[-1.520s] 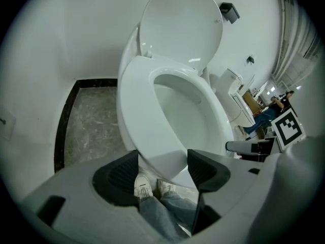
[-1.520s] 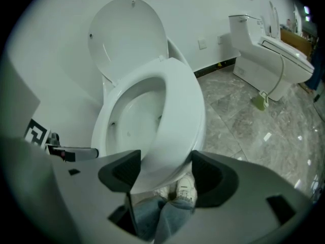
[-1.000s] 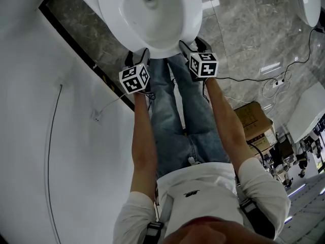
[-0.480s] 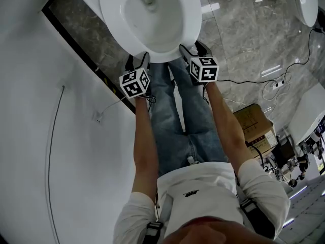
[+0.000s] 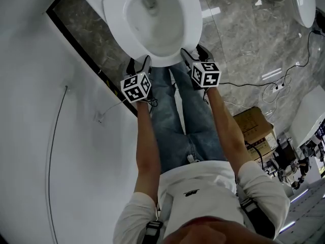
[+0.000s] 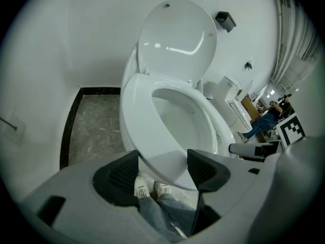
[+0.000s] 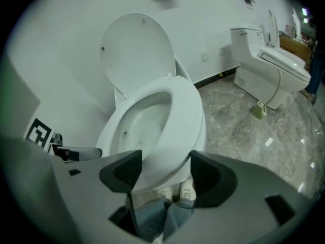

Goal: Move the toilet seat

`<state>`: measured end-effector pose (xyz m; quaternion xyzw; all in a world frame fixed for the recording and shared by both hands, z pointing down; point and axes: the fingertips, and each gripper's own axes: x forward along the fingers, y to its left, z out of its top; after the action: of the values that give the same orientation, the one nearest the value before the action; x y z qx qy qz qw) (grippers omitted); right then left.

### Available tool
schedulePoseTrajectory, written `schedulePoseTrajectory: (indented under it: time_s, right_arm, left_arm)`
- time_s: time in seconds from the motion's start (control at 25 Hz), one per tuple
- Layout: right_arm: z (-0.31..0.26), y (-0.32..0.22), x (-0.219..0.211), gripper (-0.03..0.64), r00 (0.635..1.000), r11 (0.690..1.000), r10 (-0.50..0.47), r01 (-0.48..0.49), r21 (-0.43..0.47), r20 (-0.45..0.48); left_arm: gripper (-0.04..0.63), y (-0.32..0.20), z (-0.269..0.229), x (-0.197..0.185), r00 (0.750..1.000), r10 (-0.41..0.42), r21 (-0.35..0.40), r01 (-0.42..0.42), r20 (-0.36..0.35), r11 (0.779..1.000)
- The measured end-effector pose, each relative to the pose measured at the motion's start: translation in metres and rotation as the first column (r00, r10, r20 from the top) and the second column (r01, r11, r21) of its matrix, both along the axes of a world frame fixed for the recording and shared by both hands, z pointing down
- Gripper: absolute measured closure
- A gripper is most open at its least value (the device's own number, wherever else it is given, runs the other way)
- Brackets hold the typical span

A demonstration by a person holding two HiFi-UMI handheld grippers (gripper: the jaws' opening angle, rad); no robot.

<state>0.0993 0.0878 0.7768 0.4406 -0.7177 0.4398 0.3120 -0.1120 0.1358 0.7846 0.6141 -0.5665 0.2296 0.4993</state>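
At the front edge of the toilet seat (image 5: 192, 19), the left claw (image 6: 162, 168) and right claw (image 7: 165, 172) are held released, seat rim between each one's jaws.

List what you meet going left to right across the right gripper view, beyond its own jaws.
The left gripper → toilet seat → second toilet by the wall.

No legible text anywhere; left marker cube (image 5: 135, 88) and right marker cube (image 5: 205, 74): black-and-white square codes, no letters or numbers; shirt (image 5: 203, 179): small dark chest logo, too small to read; cardboard box (image 5: 253, 122), right: dark print, unreadable.
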Motion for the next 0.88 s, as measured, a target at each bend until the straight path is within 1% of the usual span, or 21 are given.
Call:
schedulePoseTrajectory:
  time_s: [0.48, 0.88]
  right_arm:
    - [-0.033, -0.005, -0.002, 0.307, 1.000, 0.999, 0.013, -0.014, 0.038, 0.024]
    - [-0.059, -0.013, -0.003, 0.307, 0.998, 0.998, 0.033, -0.036, 0.060, 0.053]
  left_arm:
    - [0.273, -0.005, -0.031, -0.002, 1.000, -0.012, 0.035, 0.012, 0.007, 0.999]
    - [0.273, -0.013, -0.056, -0.005, 0.999, -0.032, 0.061, 0.032, -0.005, 0.998]
